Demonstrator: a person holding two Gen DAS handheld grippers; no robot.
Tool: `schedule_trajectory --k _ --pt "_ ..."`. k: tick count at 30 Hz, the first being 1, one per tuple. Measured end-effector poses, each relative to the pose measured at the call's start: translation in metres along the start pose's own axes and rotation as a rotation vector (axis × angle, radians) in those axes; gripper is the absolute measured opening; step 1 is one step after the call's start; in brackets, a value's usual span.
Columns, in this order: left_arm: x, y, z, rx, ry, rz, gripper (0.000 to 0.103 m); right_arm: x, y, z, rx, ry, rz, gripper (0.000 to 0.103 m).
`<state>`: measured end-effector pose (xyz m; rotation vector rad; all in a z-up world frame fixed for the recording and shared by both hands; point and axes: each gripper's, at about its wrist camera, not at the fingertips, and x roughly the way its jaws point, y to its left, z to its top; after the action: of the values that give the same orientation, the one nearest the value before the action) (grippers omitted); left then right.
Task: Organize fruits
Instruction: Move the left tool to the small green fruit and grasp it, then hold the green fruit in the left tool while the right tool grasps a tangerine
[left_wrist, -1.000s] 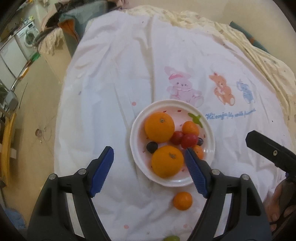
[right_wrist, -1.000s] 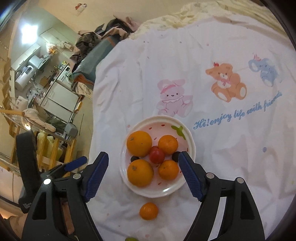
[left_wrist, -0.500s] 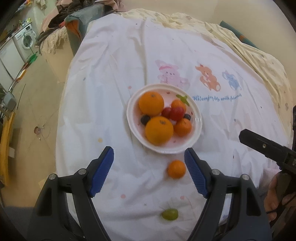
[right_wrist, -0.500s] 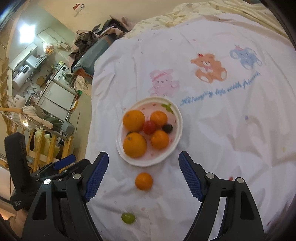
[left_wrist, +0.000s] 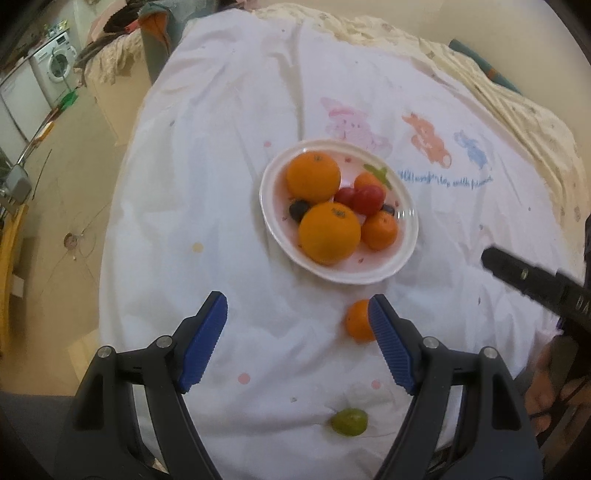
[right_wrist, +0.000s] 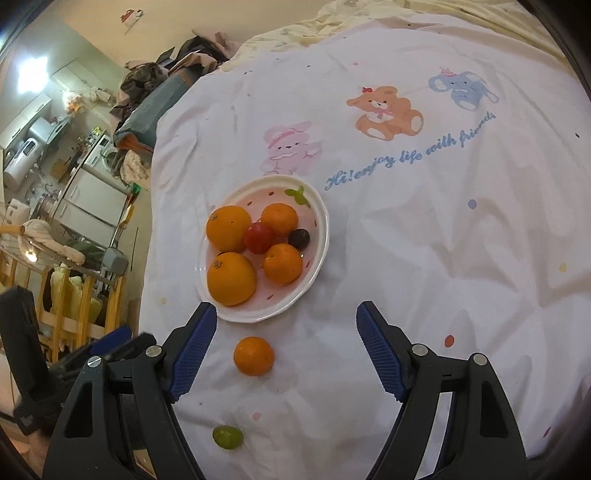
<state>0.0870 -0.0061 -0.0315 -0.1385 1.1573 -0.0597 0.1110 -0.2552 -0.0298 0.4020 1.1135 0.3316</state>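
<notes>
A white plate (left_wrist: 406, 254) (right_wrist: 317, 269) on the white printed cloth holds two big oranges (left_wrist: 328, 232) (right_wrist: 231, 278), small mandarins, red tomatoes (left_wrist: 365, 199) (right_wrist: 258, 238) and dark grapes. A loose mandarin (left_wrist: 356, 325) (right_wrist: 253, 355) lies on the cloth just in front of the plate. A green grape (left_wrist: 349, 422) (right_wrist: 227, 436) lies nearer still. My left gripper (left_wrist: 297, 341) is open and empty above the cloth, its right finger beside the loose mandarin. My right gripper (right_wrist: 284, 349) is open and empty, the loose mandarin between its fingers.
The cloth (left_wrist: 229, 147) has bunny, bear and elephant prints behind the plate (right_wrist: 384, 110). The cloth's left edge drops to the floor (left_wrist: 66, 206). A washing machine (left_wrist: 55, 70) and clutter stand far left. The right gripper's body (left_wrist: 535, 280) shows at the left view's right edge.
Both grippers have pulled back from the plate toward me; the loose mandarin and the green grape came into view. Jaws stay open.
</notes>
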Motion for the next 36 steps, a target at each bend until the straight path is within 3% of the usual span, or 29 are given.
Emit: schedule_trajectory --k 3,8,10,12,14,17,20,24,25,26,32,36 --pt "0.005 -0.008 -0.013 0.052 0.035 -0.009 0.076 0.001 -0.003 0.002 0.008 -0.003 -0.011 0.081" --pt "0.028 -0.023 -0.039 0.137 0.203 -0.052 0.075 0.003 -0.008 0.003 0.027 -0.002 -0.021 0.081" --pt "0.038 -0.029 -0.052 0.171 0.267 -0.049 0.070 0.004 -0.011 0.003 0.040 0.004 -0.022 0.081" --pt "0.044 -0.034 -0.065 0.183 0.313 -0.055 0.057 0.005 -0.013 0.003 0.049 0.012 -0.029 0.081" --pt "0.049 -0.040 -0.074 0.201 0.354 -0.079 0.056 0.006 -0.014 0.003 0.052 0.019 -0.035 0.081" --pt "0.047 -0.050 -0.079 0.241 0.338 -0.079 0.056 0.007 -0.014 0.003 0.055 0.025 -0.035 0.081" --pt "0.049 -0.056 -0.083 0.272 0.341 -0.060 0.046 0.008 -0.014 0.003 0.054 0.029 -0.033 0.081" --pt "0.049 -0.055 -0.083 0.274 0.345 -0.067 0.044 0.008 -0.014 0.003 0.056 0.031 -0.033 0.081" --pt "0.048 -0.054 -0.083 0.275 0.341 -0.069 0.039 0.008 -0.015 0.003 0.058 0.030 -0.033 0.081" --pt "0.048 -0.055 -0.083 0.280 0.341 -0.068 0.027 0.008 -0.015 0.002 0.059 0.031 -0.032 0.081" --pt "0.043 -0.050 -0.076 0.258 0.353 -0.107 0.025 0.010 -0.015 0.001 0.057 0.039 -0.037 0.081" --pt "0.022 -0.033 -0.047 0.166 0.231 -0.100 0.025 0.009 -0.013 0.001 0.050 0.040 -0.029 0.081"
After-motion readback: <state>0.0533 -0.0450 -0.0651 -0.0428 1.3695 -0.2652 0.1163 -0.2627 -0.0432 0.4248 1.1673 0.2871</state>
